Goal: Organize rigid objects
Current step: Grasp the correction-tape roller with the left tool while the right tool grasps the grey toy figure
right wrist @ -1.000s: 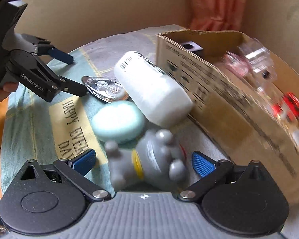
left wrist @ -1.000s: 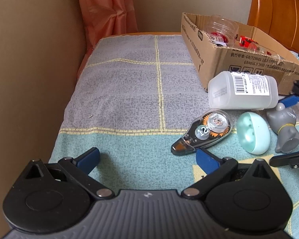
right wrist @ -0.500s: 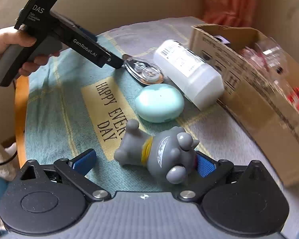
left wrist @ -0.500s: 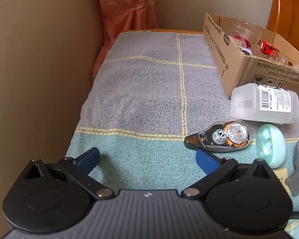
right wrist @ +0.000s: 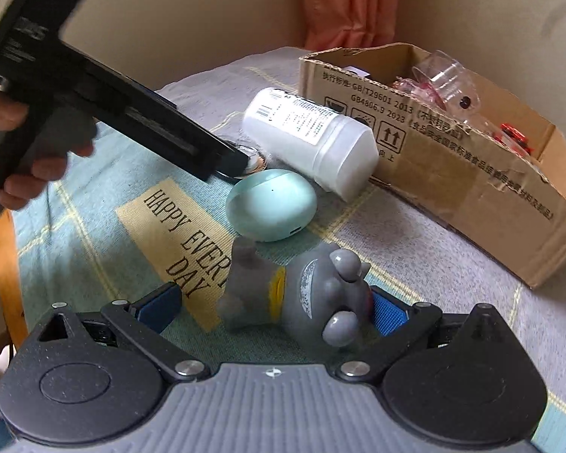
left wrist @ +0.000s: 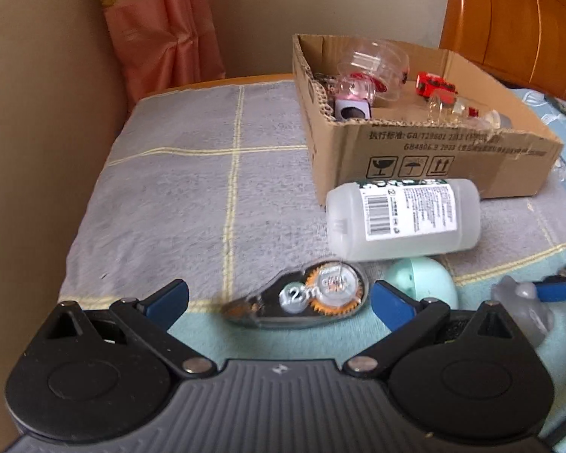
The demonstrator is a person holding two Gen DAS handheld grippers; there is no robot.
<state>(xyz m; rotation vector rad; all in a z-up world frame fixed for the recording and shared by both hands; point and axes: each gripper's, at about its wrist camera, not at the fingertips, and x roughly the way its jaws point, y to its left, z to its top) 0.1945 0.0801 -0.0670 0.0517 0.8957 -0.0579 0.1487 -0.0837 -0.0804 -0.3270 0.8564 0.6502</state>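
On the blanket, the left gripper [left wrist: 279, 296] has moved forward, its spread jaws now bracketing the correction tape dispenser [left wrist: 302, 298]. The right gripper [right wrist: 271, 305], also unclenched, straddles the grey toy figure [right wrist: 302, 294]; the cardboard box [left wrist: 415, 158] waits nearby.

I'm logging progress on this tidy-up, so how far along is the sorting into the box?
Partly done: the cardboard box already holds clear containers and a red toy. In hand: the left gripper is open around the correction tape, and the right gripper is open around the grey figurine. Left on the cloth: the white bottle and mint case.
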